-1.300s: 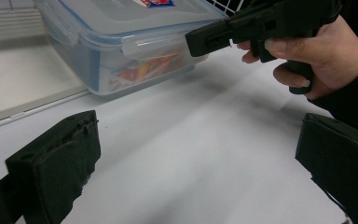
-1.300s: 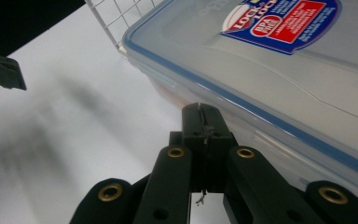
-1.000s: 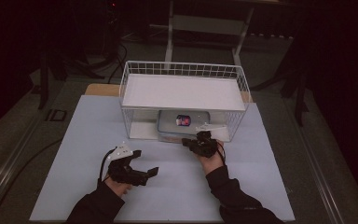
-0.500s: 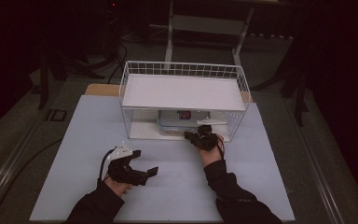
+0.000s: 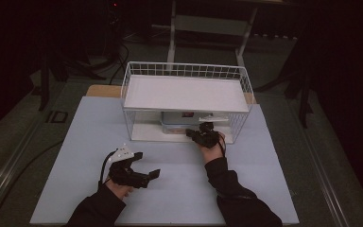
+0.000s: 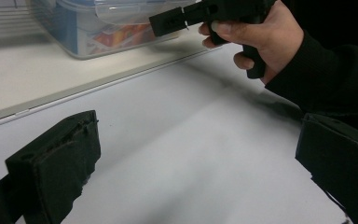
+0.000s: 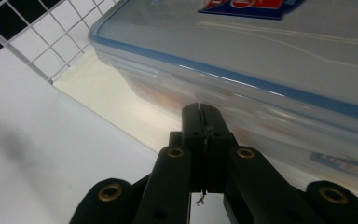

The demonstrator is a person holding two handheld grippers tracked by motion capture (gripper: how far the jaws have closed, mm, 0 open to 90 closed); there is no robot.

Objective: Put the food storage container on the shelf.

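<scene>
Two grippers work over the pale tabletop point(image 5: 264, 189). The right gripper point(image 5: 194, 135), its jaws pressed together with nothing between them, points at the front wall of a clear lidded container point(image 7: 270, 70), tip just at its side. That container sits under the white shelf of a wire rack point(image 5: 184, 71), near the rack's open front edge. The left gripper point(image 5: 142, 168), jaws spread wide and empty, rests well apart on bare tabletop.
</scene>
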